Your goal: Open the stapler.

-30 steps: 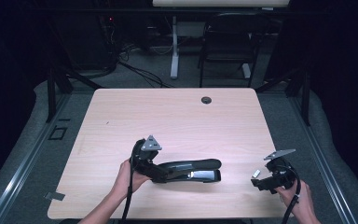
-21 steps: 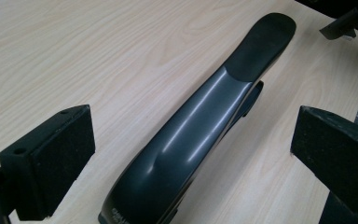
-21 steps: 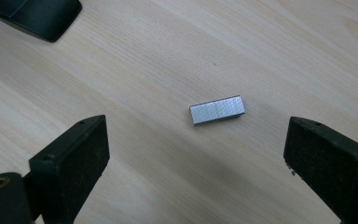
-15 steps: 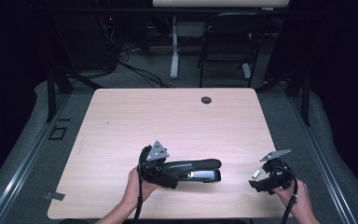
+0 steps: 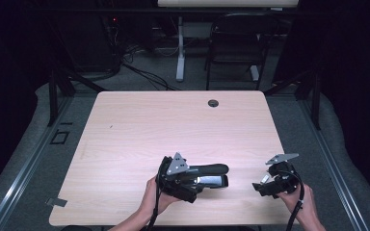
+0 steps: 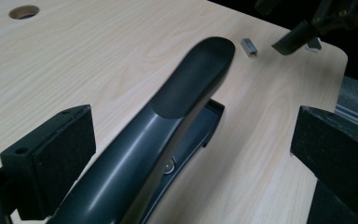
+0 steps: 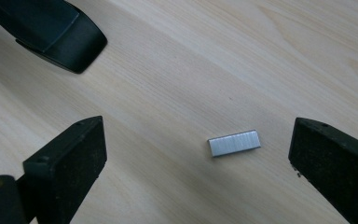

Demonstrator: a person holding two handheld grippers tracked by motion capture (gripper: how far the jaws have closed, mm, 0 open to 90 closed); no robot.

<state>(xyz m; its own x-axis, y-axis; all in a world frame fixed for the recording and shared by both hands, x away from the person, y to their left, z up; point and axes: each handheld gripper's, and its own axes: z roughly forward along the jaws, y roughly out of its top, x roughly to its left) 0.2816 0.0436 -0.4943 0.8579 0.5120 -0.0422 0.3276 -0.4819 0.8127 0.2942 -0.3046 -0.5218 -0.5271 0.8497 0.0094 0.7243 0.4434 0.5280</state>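
with both tongs apart, lower right tongs straight over staples near bench's right edge, left tongs around stapler.

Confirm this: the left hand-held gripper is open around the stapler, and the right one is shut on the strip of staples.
Not quite. The right hand-held gripper is open, not shut: in the right gripper view the staple strip lies on the table between its jaws, touching neither. The left hand-held gripper is indeed open around the stapler.

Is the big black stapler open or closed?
Open. In the left gripper view the stapler's top arm lifts away from the part under it, with a gap showing at the front.
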